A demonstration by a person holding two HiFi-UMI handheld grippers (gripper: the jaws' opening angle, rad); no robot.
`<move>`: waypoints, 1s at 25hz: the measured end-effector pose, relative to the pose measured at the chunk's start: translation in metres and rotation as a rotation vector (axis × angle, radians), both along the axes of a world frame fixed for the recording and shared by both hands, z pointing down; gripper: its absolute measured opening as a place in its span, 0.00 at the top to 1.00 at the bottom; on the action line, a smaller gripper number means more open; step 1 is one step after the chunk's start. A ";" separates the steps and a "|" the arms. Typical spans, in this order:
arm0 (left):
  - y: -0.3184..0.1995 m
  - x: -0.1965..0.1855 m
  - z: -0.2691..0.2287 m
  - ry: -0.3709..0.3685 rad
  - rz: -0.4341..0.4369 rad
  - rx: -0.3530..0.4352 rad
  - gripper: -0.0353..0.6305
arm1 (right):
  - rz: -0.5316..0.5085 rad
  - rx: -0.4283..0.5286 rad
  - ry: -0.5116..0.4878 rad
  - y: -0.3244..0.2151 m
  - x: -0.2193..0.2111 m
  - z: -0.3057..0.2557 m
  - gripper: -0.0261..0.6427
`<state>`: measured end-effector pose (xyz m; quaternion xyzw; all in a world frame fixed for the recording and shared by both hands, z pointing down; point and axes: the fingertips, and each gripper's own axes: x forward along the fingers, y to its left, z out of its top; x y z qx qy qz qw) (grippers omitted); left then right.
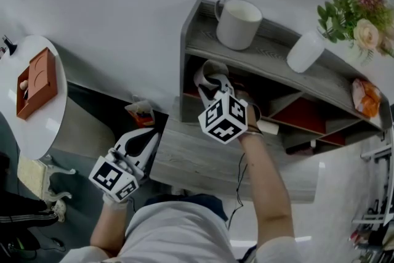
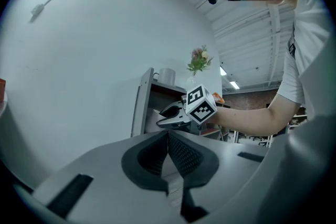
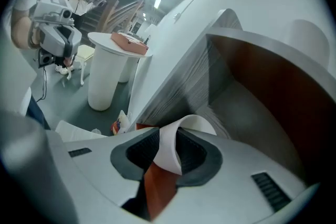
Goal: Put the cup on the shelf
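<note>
The cup (image 1: 208, 71) is white outside and reddish-brown inside. It sits in the upper-left compartment of the grey wooden shelf (image 1: 265, 49), under the top board. My right gripper (image 1: 212, 86) reaches into that compartment and is shut on the cup's rim (image 3: 197, 122), one pad inside and one outside. Whether the cup rests on the board is hidden. My left gripper (image 1: 144, 138) hangs low to the left of the shelf, shut and empty; its pads (image 2: 176, 152) meet, and the right gripper (image 2: 169, 115) shows beyond them.
A white mug (image 1: 237, 23) and a white vase (image 1: 306, 51) with flowers (image 1: 357, 9) stand on the shelf's top board. An orange packet (image 1: 364, 97) lies at its right end. A round white table (image 1: 24, 108) carries a brown box (image 1: 38, 80). A snack packet (image 1: 140, 111) lies beside the shelf.
</note>
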<state>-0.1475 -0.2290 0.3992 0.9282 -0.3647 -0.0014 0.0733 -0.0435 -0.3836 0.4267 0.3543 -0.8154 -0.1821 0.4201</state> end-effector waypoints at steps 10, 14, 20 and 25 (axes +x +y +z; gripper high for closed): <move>0.000 -0.006 -0.001 0.001 -0.019 -0.004 0.92 | -0.019 0.126 0.028 -0.018 -0.012 -0.005 0.80; 0.005 -0.007 -0.001 -0.003 -0.029 -0.003 0.92 | -0.024 0.162 0.035 -0.022 -0.015 -0.006 0.78; 0.011 -0.008 0.000 -0.018 -0.044 -0.003 0.92 | -0.005 0.205 0.002 -0.024 -0.016 -0.010 0.76; 0.014 -0.005 0.001 -0.030 -0.057 0.000 0.92 | 0.017 0.293 -0.080 -0.020 -0.011 -0.030 0.75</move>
